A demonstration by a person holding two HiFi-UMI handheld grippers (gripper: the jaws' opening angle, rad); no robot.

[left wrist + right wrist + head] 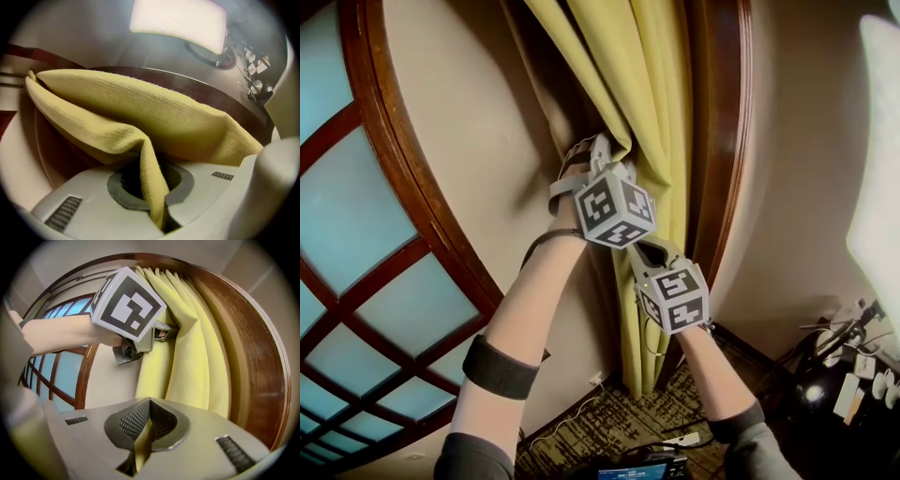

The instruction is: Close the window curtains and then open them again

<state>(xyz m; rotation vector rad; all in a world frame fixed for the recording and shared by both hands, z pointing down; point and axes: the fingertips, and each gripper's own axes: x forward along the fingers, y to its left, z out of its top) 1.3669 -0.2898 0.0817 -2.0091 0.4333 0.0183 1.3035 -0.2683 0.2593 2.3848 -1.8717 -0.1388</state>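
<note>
your left gripper (612, 150) sits high on the yellow curtain (652, 112), and your right gripper (639, 247) sits just below it on the same gathered edge. both point roughly level at the fabric.

in the left gripper view, your left gripper (157, 206) has its jaws pressed together on a thin fold of the curtain (140, 117). the fold runs down into the slot between them, and the rest of the cloth drapes across above.

in the right gripper view, your right gripper (140, 446) is likewise clamped. a narrow strip of the curtain (187, 357) is pinched between the ribbed pads. above it you see the left gripper (169, 329) with its marker cube (127, 303), biting the pleats higher up.

the curtain hangs bunched in tight pleats against the dark wooden frame (719, 141) on its right side. a strip of beige wall (478, 141) lies between the curtain and the window (356, 216), whose frosted panes sit in a curved reddish grid off to the left. patterned carpet (619, 422) shows below your forearms.
</note>
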